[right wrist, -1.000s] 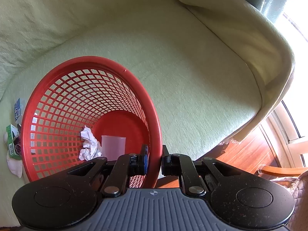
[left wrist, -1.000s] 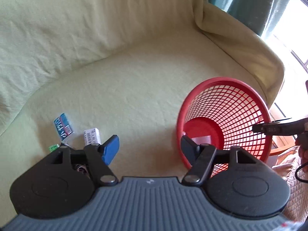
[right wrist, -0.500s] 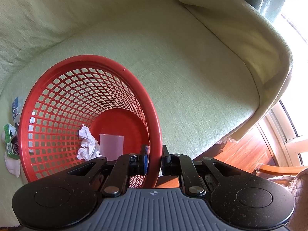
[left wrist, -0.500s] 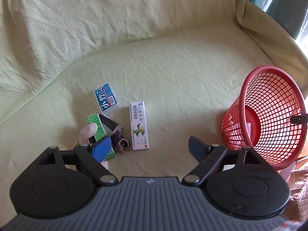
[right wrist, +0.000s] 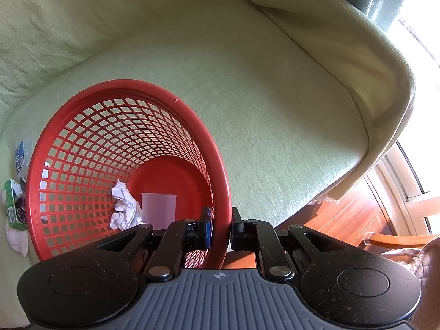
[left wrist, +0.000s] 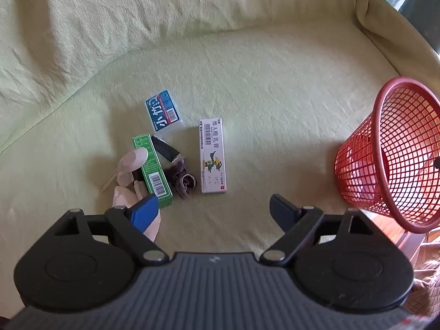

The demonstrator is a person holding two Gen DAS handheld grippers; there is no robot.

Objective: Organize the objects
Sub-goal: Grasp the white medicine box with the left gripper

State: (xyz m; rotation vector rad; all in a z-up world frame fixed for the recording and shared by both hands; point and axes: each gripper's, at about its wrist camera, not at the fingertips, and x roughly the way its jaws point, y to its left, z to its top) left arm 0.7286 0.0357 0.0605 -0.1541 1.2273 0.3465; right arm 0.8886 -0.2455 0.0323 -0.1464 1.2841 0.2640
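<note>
Green-covered sofa seat (left wrist: 275, 88) underneath. Right tongs (right wrist: 220, 229) clamped on rim of red basket (right wrist: 82, 115), tilting it; crumpled paper (right wrist: 123, 206) and plastic cup (right wrist: 158, 209) already inside. Left tongs (left wrist: 213, 209) just opening wide, empty, just short of remaining clutter: white box (left wrist: 213, 155), green box (left wrist: 152, 170), blue pack (left wrist: 163, 110), spoon (left wrist: 132, 161). Mostly undone.

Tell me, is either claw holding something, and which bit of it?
The right gripper is holding the red basket, its jaws shut on the rim nearest the camera. The left gripper holds nothing; its jaws have just been opening, with nothing between them.
</note>
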